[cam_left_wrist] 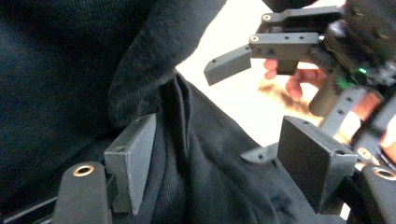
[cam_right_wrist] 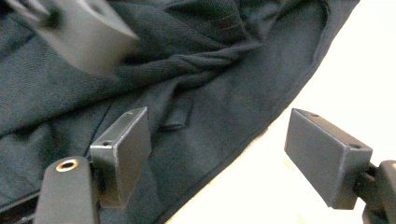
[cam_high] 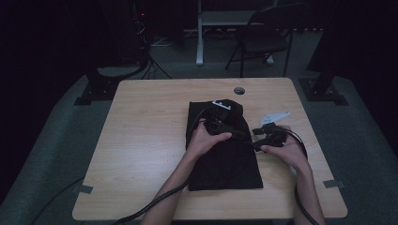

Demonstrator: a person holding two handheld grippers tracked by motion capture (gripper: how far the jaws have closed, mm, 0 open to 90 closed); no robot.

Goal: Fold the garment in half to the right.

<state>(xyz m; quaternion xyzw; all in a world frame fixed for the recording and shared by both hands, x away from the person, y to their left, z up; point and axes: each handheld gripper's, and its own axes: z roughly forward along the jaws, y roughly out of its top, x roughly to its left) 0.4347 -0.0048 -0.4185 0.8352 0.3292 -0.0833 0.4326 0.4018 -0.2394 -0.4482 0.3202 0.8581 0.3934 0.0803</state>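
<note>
A black folded garment (cam_high: 225,164) lies flat on the wooden table (cam_high: 141,140). My left gripper (cam_high: 241,134) is over the garment's upper part, pointing right. In the left gripper view its jaws (cam_left_wrist: 222,158) stand open, with a raised fold of the garment (cam_left_wrist: 196,154) between them and the pads off the cloth. My right gripper (cam_high: 256,139) sits at the garment's right edge, facing the left one. Its jaws (cam_right_wrist: 224,154) are open, straddling the garment's hem (cam_right_wrist: 210,107) and bare table (cam_right_wrist: 341,70). One finger (cam_left_wrist: 229,63) of the right gripper is seen beyond the fold.
A round cable hole (cam_high: 239,90) is in the table's far edge. Behind the table stand a folding chair (cam_high: 263,40) and a white desk leg (cam_high: 200,37). Tape marks (cam_high: 332,183) sit near the table's front corners. Bare tabletop lies to the left of the garment.
</note>
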